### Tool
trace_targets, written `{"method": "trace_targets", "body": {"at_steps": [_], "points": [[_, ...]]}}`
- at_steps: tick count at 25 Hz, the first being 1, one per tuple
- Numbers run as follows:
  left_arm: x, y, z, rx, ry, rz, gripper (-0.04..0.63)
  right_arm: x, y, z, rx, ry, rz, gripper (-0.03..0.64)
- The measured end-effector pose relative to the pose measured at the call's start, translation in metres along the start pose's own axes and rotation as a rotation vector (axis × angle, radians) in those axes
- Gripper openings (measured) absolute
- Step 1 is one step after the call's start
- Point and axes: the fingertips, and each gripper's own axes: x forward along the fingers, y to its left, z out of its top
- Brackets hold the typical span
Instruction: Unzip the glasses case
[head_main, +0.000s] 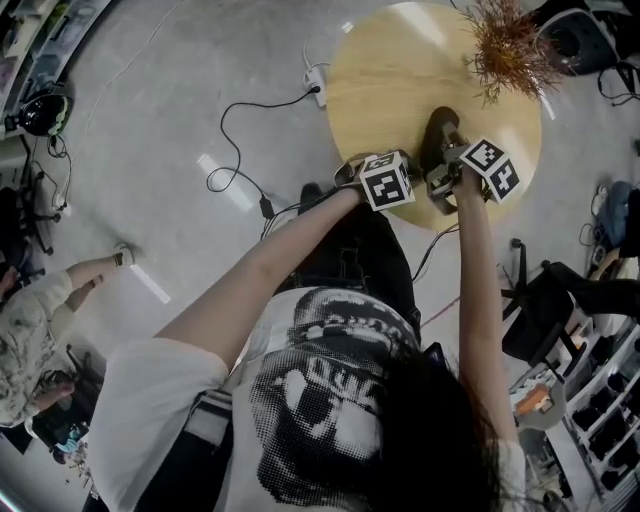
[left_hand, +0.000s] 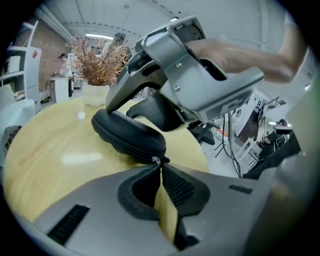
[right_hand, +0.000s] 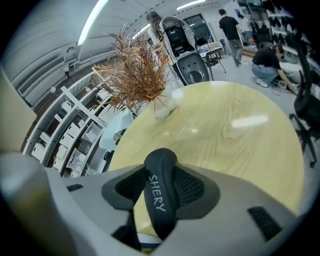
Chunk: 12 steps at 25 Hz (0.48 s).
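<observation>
A black zipped glasses case (head_main: 440, 128) lies near the front edge of the round wooden table (head_main: 400, 70). My right gripper (right_hand: 160, 192) is shut on the case (right_hand: 160, 175): its ridge, printed SHERY, stands upright between the pads. In the left gripper view the right gripper (left_hand: 190, 85) clamps the case (left_hand: 125, 132) from above. My left gripper (left_hand: 160, 167) has its fingertips pinched together on the small metal zipper pull (left_hand: 157, 160) at the case's near end. The zipper looks closed along the visible side.
A dried plant in a white vase (right_hand: 145, 75) stands at the table's far side (head_main: 510, 45). The table edge runs just beneath both grippers. A power strip and cables (head_main: 317, 85) lie on the floor. A person (head_main: 40, 330) sits at the left, and chairs and shelves at the right.
</observation>
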Motion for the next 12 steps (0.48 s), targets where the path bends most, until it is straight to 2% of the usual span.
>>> {"method": "trace_targets", "body": {"at_steps": [2,5,9,12], "points": [[0.004,-0.003,0.002,-0.023,-0.003,-0.008,0.02,0.0,-0.001,0.0,0.006,0.0,-0.003,0.183],[0.012,-0.012,0.006,-0.017,0.013,-0.033,0.021,-0.001,-0.003,0.001,0.019,-0.007,-0.009,0.183],[0.02,-0.018,0.007,0.072,0.033,-0.004,0.021,-0.001,-0.004,0.001,0.055,-0.015,-0.01,0.178],[0.019,-0.017,0.004,0.125,0.027,0.028,0.021,-0.001,-0.006,0.002,0.064,-0.006,0.002,0.15]]}}
